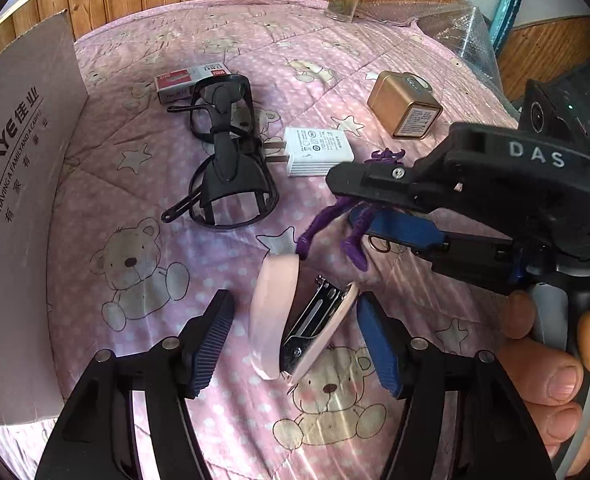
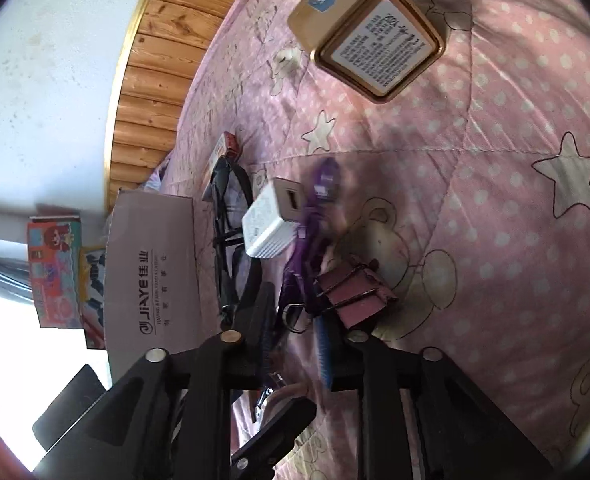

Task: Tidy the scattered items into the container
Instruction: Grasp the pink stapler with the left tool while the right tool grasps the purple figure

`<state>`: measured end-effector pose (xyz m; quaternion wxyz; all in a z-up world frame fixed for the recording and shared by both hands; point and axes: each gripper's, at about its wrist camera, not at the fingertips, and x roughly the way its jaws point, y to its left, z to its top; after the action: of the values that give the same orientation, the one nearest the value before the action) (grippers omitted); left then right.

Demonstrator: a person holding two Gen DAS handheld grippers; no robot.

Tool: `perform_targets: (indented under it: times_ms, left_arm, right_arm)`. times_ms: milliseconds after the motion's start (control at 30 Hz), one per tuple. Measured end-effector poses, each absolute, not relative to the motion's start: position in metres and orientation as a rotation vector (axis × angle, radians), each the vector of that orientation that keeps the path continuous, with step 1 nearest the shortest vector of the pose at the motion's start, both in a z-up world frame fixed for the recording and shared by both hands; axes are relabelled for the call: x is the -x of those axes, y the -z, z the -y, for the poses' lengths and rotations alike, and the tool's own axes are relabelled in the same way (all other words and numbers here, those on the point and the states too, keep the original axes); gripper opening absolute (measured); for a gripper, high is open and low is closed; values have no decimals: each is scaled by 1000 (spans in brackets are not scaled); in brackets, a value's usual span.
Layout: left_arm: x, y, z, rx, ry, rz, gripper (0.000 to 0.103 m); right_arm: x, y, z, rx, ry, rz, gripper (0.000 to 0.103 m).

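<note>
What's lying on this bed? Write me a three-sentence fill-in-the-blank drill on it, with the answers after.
1. The left gripper stands open around the pink ____.
2. The white charger lies between the glasses and the ____ tin.
3. The figure between the right gripper's fingers is coloured ____.

Missing words: stapler; gold; purple.
</note>
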<state>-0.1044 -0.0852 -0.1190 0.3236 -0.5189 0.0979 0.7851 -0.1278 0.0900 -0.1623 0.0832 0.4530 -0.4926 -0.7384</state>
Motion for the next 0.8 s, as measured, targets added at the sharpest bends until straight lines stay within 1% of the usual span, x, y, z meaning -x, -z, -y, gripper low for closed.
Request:
perform_targets:
  times_ms: [33,133,200,267,333,367,433,533,633,800]
  left_arm:
    - [104,119,84,1352,-2057,-263,67]
    - [104,119,82,1318,-2063,-280,52]
    - [107,120,84,1315,-2060,-257,51]
    - [107,120,87,1310,-2061,-235,50]
    - [105,119,89,1306,-2070,-224,49]
    - [104,118,91,1306,-2075,-219,49]
    - [103,115,95,1307,-2081,-201,49]
    - [104,106,103,1303,-2085,-167,48]
    - [104,98,113,1308,-2091,-138,48]
    - [104,86,132,1304,-2126,-90,47]
  right_arm:
    - [129,165,-92,-1345,2183,1493,15]
    - [131,170,-98,-1342,2117,1572,16]
    - [131,173,-100,-1342,2081,1628,17]
    - [135,173,-100,-1346,2076,1640,19]
    - [141,168,-95,-1357,2110,1580,19]
    - [143,164,-92,-1365,2132,1539,15]
    - [144,151,-85,-1337,2157,1468,12]
    - [142,128,-73,-1306,2204,1342,12]
    - [137,113,-61,-1294,2220,1257,12]
    - [124,101,-57,-1295,2272,1184,12]
